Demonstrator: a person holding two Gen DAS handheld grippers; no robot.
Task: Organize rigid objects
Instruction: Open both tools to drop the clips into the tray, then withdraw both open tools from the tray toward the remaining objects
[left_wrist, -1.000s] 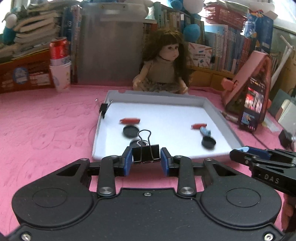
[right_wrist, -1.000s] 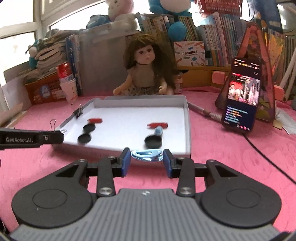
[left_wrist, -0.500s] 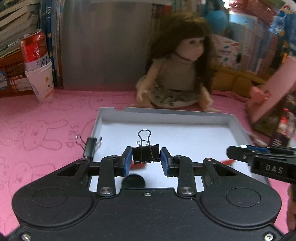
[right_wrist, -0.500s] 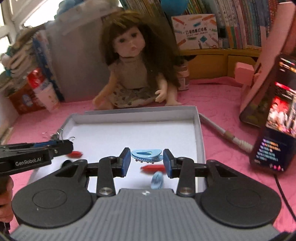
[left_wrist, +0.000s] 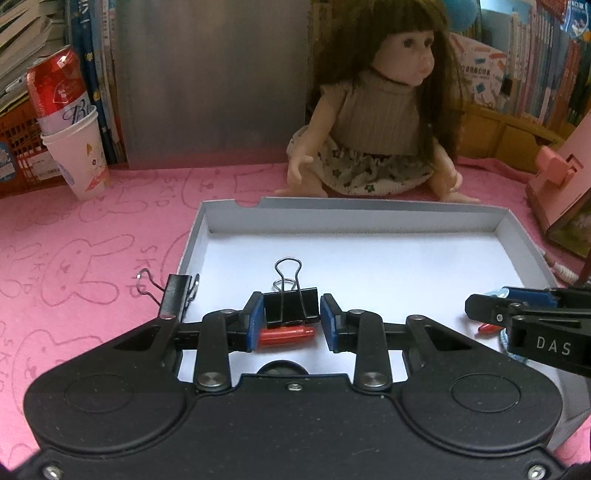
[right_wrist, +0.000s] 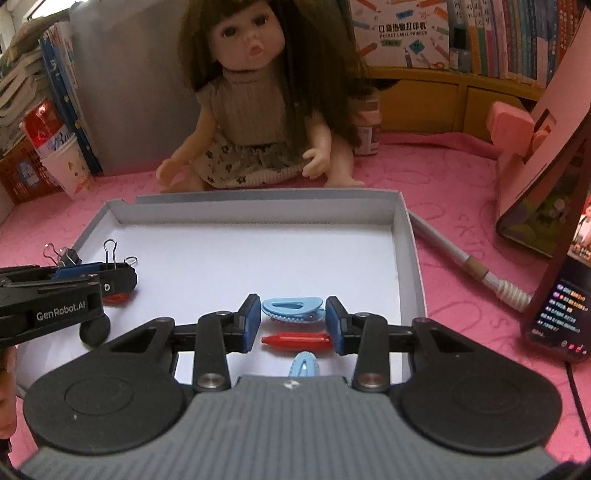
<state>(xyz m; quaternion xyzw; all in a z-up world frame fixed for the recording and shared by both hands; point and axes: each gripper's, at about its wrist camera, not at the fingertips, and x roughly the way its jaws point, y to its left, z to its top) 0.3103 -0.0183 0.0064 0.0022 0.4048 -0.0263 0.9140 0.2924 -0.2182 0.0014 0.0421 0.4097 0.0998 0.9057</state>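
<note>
My left gripper is shut on a black binder clip and holds it over the left part of the white tray. A red clip and a black round piece lie in the tray below it. A second binder clip is clamped on the tray's left wall. My right gripper is shut on a light blue hair clip over the tray's right part. Under it lie a red clip and a small blue clip.
A doll sits right behind the tray on the pink mat. A paper cup with a red can stands at the back left. A phone on a pink stand and a white pen are to the right.
Both grippers have moved forward over the tray, still holding their clips. The doll and tray's far wall look closer.
</note>
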